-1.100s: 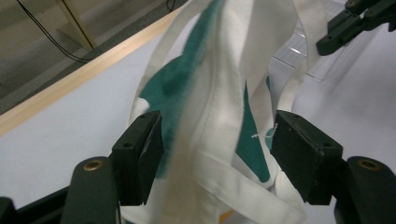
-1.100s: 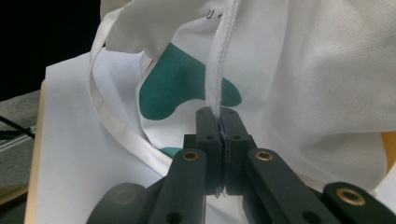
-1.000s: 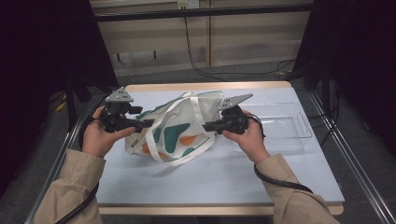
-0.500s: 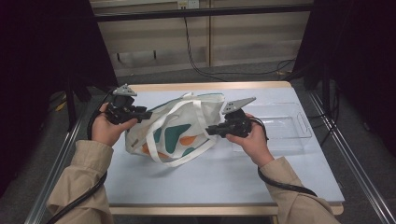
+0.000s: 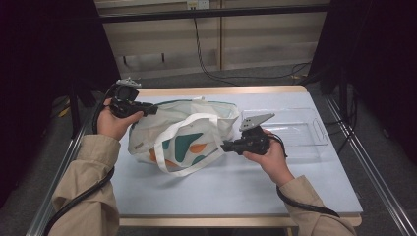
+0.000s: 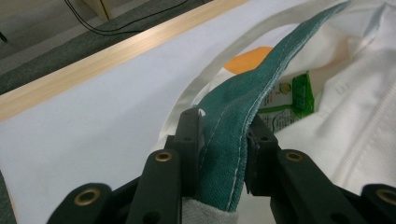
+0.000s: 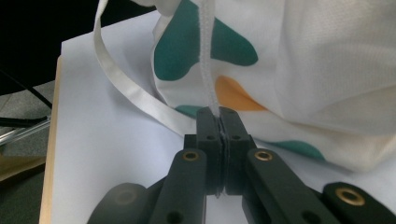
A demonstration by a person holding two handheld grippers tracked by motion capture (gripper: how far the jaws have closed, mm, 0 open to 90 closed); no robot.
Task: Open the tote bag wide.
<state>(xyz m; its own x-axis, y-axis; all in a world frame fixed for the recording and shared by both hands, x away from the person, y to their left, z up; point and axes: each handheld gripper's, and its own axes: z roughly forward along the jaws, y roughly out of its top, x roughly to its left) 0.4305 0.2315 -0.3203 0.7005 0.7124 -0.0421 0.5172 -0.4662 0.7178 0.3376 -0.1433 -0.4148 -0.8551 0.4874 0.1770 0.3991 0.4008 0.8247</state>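
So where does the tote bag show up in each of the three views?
High view: the tote bag lies centre-left on the table, between the two grippers.
Left gripper view: its green rim runs from the jaws to the upper right.
Right gripper view: its body fills the upper right.
Shared landmark: the orange patch printed on the bag.

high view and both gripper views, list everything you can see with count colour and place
tote bag: one, cream with teal and orange shapes, lying at the table's middle
bag strap: cream, looping toward the near side of the bag
carton: one, green and white, inside the bag's mouth
clear tray: one, transparent, right of the bag
table: one, pale blue top with wooden edge
cables: black, on the floor beyond the table
left hand-held gripper: black, clamped on the bag's teal rim
right hand-held gripper: black, clamped on a cream edge of the bag
sleeves: two, tan
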